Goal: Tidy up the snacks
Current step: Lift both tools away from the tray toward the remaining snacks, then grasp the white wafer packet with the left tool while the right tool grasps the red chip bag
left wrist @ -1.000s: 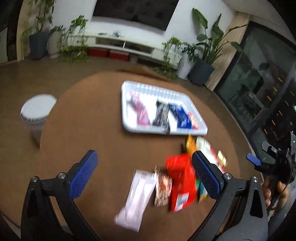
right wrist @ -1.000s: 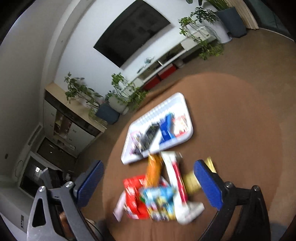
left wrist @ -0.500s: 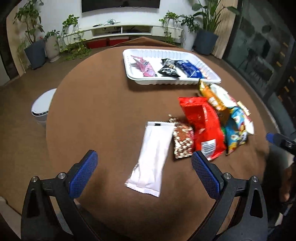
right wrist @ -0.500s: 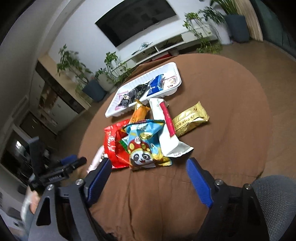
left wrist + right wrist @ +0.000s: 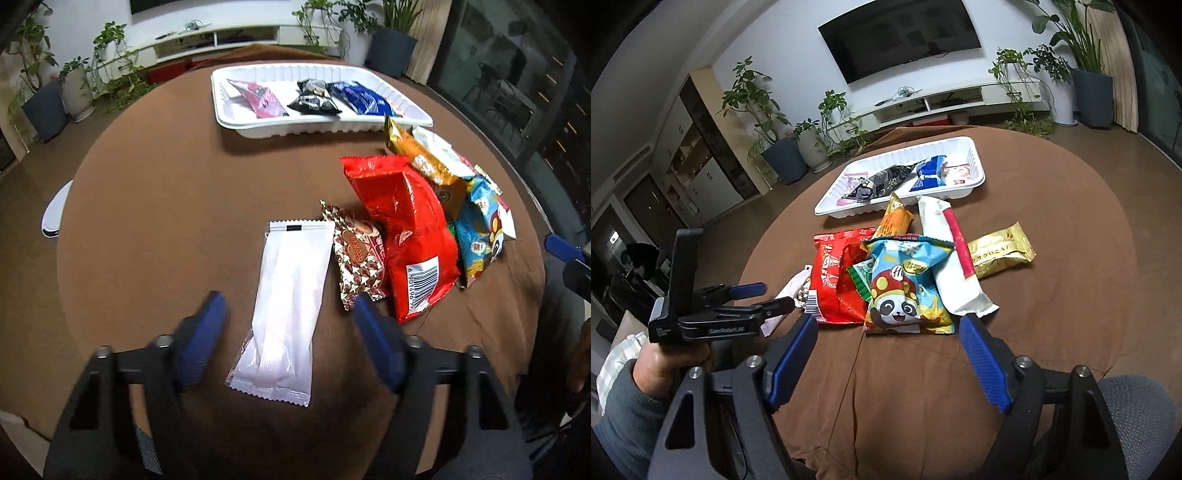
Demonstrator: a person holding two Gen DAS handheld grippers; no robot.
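Observation:
A white tray (image 5: 417, 116) at the table's far side holds pink, black and blue snack packs; it also shows in the right wrist view (image 5: 827, 206). Loose snacks lie in front of it: a long white pack (image 5: 288, 302), a brown patterned pack (image 5: 356, 258), a red bag (image 5: 410, 229), a blue panda bag (image 5: 905, 288), an orange pack (image 5: 895, 221), a white-and-red pack (image 5: 949, 258) and a gold pack (image 5: 1001, 249). My left gripper (image 5: 290, 317) is open, its fingers on either side of the long white pack. My right gripper (image 5: 888, 332) is open, just in front of the panda bag.
The round table (image 5: 166, 184) has a brown cloth. A white stool (image 5: 55, 214) stands off its left edge. Potted plants (image 5: 783, 147) and a TV unit (image 5: 945, 101) stand beyond. A grey chair seat (image 5: 1137, 406) is by the near edge.
Both grippers have come down and forward towards the snacks. The left one now straddles the long white pack and its jaws stand narrower. The right one is closer to the panda bag.

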